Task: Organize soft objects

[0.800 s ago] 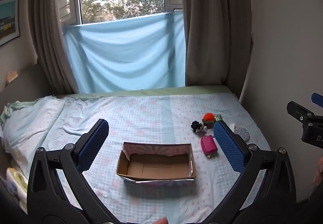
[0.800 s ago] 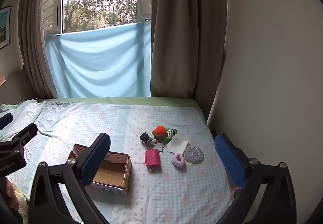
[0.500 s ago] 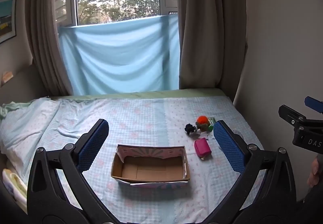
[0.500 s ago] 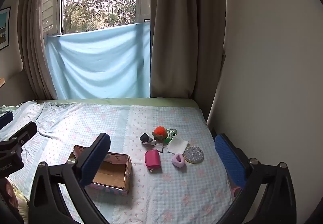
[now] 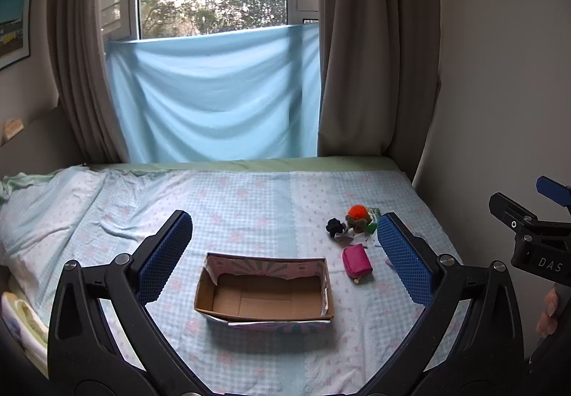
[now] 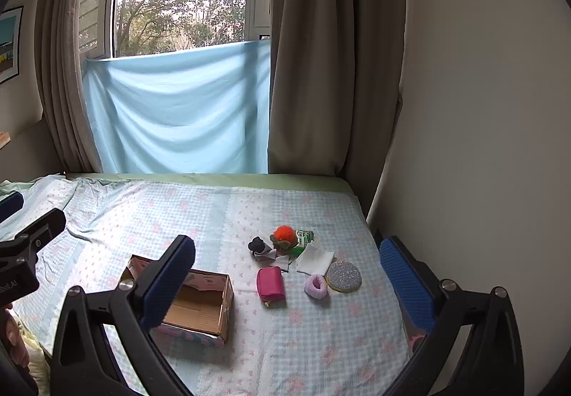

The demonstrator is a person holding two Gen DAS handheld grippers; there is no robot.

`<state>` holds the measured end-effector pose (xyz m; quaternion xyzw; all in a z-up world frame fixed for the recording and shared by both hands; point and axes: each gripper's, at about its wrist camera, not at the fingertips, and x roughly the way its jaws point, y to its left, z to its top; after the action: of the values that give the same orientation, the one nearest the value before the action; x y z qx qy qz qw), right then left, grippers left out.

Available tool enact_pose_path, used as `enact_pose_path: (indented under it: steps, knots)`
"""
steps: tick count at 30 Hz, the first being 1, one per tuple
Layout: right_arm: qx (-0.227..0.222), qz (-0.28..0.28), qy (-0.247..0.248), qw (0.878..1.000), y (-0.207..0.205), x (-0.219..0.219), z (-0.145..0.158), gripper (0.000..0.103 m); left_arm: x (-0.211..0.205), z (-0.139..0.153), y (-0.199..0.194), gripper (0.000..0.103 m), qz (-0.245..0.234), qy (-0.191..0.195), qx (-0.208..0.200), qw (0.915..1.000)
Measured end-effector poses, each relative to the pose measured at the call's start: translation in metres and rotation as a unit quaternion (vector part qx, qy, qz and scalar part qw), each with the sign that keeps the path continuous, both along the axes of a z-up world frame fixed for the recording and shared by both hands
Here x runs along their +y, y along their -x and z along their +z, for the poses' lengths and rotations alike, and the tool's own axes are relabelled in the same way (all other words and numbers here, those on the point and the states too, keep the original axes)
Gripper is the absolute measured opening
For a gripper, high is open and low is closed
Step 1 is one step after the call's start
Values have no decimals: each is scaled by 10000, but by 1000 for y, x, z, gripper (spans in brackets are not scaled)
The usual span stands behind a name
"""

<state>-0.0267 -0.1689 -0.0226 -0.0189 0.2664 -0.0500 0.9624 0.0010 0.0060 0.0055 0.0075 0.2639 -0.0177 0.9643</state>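
Observation:
An empty cardboard box (image 5: 264, 296) (image 6: 194, 303) lies on the bed. To its right sit a pink pouch (image 5: 357, 262) (image 6: 270, 283), an orange pompom (image 5: 357, 212) (image 6: 284, 233), a dark blue scrunchie (image 5: 333, 225) (image 6: 256, 245), a green carton (image 6: 303, 238), a white cloth (image 6: 316, 262), a lilac scrunchie (image 6: 316, 286) and a glittery round pad (image 6: 343, 276). My left gripper (image 5: 285, 260) hangs open above the box, nothing between its fingers. My right gripper (image 6: 285, 282) stands open over the small items, holding nothing.
The bed's checked blue sheet (image 5: 249, 203) reaches a wall (image 6: 481, 146) on the right. Curtains (image 5: 371, 75) and a hanging blue cloth (image 5: 214, 100) close the far side. A pillow (image 5: 39, 210) lies at the left. A hand (image 5: 547, 310) shows at the right edge.
Both views have shifted slightly, the left gripper drawing back and up so the box sits lower in its view. No object has moved and both grippers stay open.

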Motion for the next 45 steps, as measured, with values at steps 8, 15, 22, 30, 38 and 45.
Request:
enact_pose_path:
  steps: [8, 15, 22, 30, 38, 45]
  knots:
    - [-5, 10, -11, 10000, -2, -1, -2, 103, 4, -2, -1, 103, 82, 63, 31, 9999]
    - [-17, -1, -7, 10000, -1, -1, -2, 103, 3, -1, 2, 103, 47, 99, 7, 9999]
    - [-42, -25, -2, 10000, 0, -4, -3, 103, 4, 1, 1, 103, 28, 124, 16, 9999]
    - [-61, -34, 35, 10000, 1, -1, -4, 103, 7, 1, 0, 103, 38, 139, 35, 9999]
    - [-88, -8, 68, 9999, 0, 1, -5, 103, 7, 0, -1, 103, 22, 144, 46, 9999]
    - [-87, -7, 59, 9999, -1, 1, -5, 103, 7, -1, -1, 103, 0, 170, 79, 9998]
